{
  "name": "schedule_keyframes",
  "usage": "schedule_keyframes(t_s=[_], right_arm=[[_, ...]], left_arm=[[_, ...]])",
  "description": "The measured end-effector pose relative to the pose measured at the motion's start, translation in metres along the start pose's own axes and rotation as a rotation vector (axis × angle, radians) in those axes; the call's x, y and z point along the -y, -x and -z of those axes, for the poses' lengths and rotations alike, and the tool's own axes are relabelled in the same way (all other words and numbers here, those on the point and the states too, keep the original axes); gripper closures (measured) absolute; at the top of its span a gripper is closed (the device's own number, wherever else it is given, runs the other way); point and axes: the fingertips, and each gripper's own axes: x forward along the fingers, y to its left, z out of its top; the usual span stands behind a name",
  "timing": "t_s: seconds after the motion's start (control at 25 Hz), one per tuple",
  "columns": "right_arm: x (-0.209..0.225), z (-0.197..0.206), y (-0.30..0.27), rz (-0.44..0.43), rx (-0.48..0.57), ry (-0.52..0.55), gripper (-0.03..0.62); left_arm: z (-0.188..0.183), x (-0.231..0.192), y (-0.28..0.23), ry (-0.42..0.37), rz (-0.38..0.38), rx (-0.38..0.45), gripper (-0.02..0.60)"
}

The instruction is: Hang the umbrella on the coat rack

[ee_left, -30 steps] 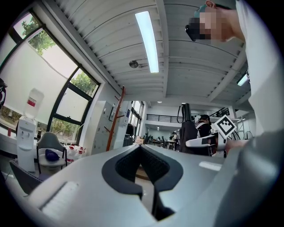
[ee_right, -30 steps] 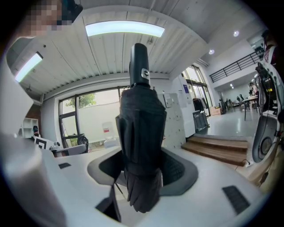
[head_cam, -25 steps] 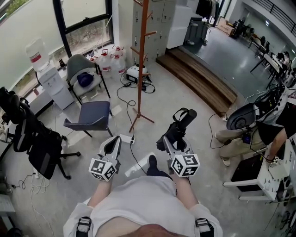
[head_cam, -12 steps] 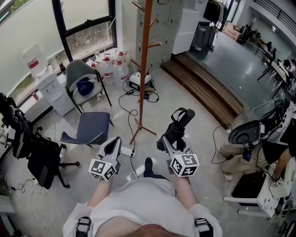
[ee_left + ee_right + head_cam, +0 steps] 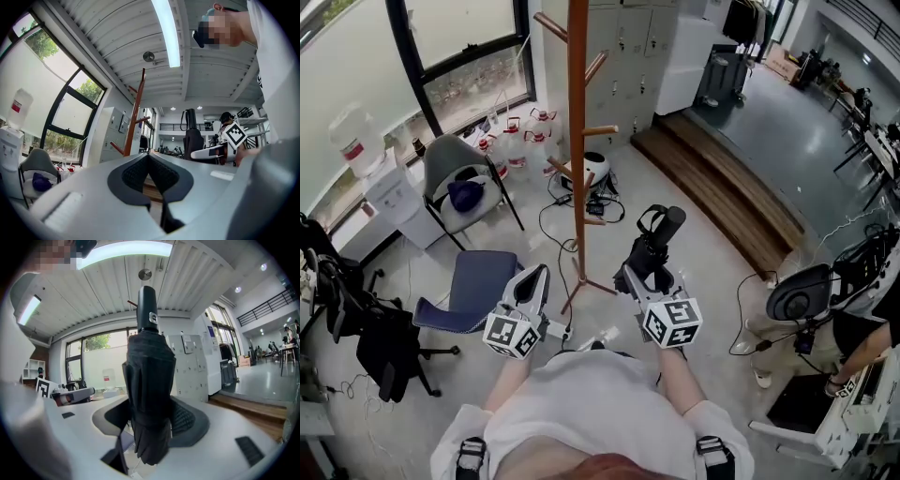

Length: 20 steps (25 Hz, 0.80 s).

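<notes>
Before the coat rack [image 5: 577,141], the right hand-held gripper [image 5: 645,275] pinches a folded black umbrella [image 5: 660,236], while the left hand-held gripper [image 5: 538,277] stays-free jaws pressed together, empty.

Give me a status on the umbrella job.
Done: the folded umbrella is clamped in the right tool. In hand: it is held near the coat rack, apart from it. Left: hook it on a peg; none bears it yet. The left tool is shut, empty.

Open floor [image 5: 605,251] lies before the coat rack [image 5: 577,169], a blue chair [image 5: 476,286] crowding its left, cables [image 5: 551,217] trailing behind.
</notes>
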Motion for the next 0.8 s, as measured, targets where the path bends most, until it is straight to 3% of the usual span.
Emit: schedule_keyframes(t_s=[0.24,0.4,0.8], right_arm=[[0.006,-0.015,-0.054,-0.004,-0.002,0.004,0.352],[0.003,-0.025,-0.081,0.006,-0.001,0.007,0.352],[0.006,-0.052,-0.113,-0.009,0.011,0.039,0.352]], left_arm=[[0.005,-0.050,-0.018,0.006,-0.025,-0.036,0.572],[-0.001,-0.081,-0.033,0.013,0.004,-0.048,0.572],[-0.007,-0.103,-0.058,0.006,0.063,-0.043,0.572]])
